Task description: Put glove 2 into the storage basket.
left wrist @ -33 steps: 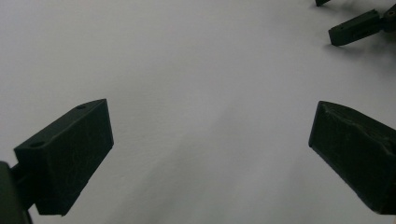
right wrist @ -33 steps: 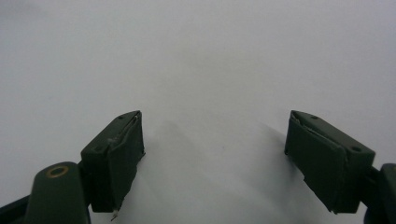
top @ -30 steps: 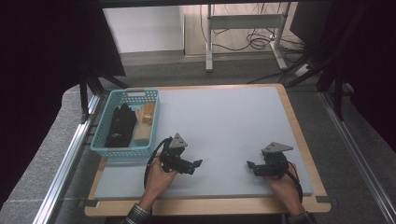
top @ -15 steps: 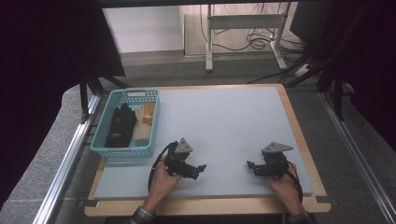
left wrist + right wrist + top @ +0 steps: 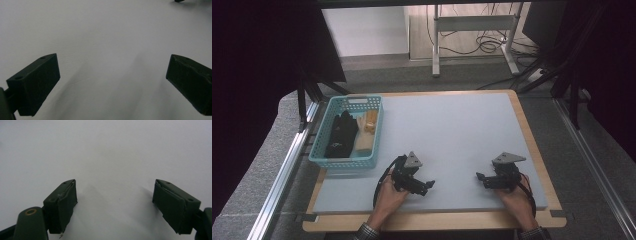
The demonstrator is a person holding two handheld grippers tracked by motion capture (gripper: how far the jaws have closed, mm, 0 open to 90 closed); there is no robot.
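Observation:
My left gripper (image 5: 427,186) rests low on the pale grey mat (image 5: 452,130) near the front, pointing right, its jaws wide apart and empty. In the left gripper view the gripper (image 5: 112,82) has only bare mat between its black jaws. My right gripper (image 5: 480,178) sits on the mat at the front right, pointing left toward the other one. The right gripper view has that gripper (image 5: 115,202) open as well, with nothing between the pads.
A teal plastic basket (image 5: 323,159) stands at the mat's left edge, holding a black glove-like item (image 5: 339,134) and tan wooden pieces (image 5: 365,132). The mat lies on a wooden board (image 5: 532,145). A metal rail (image 5: 282,185) runs along the left side.
The left hand and its gripper have shifted a little to the right and nearer the front edge. The right gripper has stayed in place.

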